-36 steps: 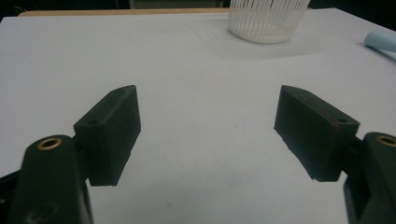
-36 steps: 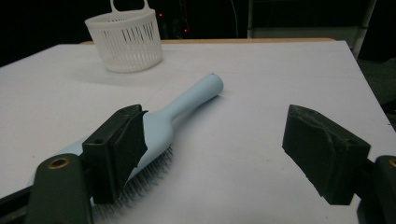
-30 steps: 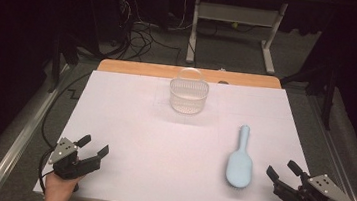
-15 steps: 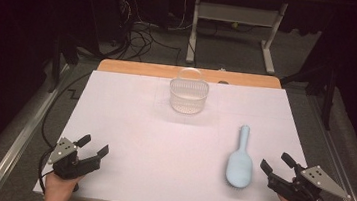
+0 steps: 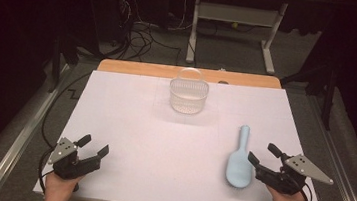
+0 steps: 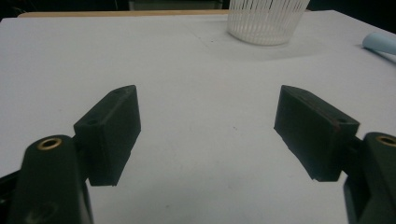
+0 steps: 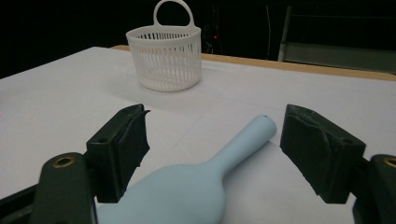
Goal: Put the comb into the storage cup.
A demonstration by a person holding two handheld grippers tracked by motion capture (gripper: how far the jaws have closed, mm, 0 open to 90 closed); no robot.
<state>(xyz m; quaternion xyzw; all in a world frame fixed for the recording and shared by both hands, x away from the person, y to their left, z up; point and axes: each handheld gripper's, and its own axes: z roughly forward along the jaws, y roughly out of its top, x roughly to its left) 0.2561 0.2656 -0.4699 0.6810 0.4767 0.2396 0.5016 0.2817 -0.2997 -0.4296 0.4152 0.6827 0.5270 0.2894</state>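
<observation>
A pale blue hairbrush [image 5: 239, 162] lies on the white table, handle pointing away from me; in the right gripper view the hairbrush [image 7: 205, 182] lies just ahead of the jaws. My right gripper [image 5: 263, 157] is open just right of the brush head, low over the table, not touching it. A white slatted basket [image 5: 187, 92] with a loop handle stands at the table's far middle; the basket [image 7: 164, 56] is empty as far as I see. My left gripper [image 5: 94, 144] rests open near the front left corner, nothing between its jaws.
The white table [image 5: 128, 125] has a wooden strip along its far edge [image 5: 139, 69]. Beyond it are cables on the floor [image 5: 138, 36] and a white desk frame [image 5: 234, 31]. Wide free surface lies between the two grippers.
My right gripper has moved left toward the brush head and now points at it. The left gripper, brush and basket have stayed put.
</observation>
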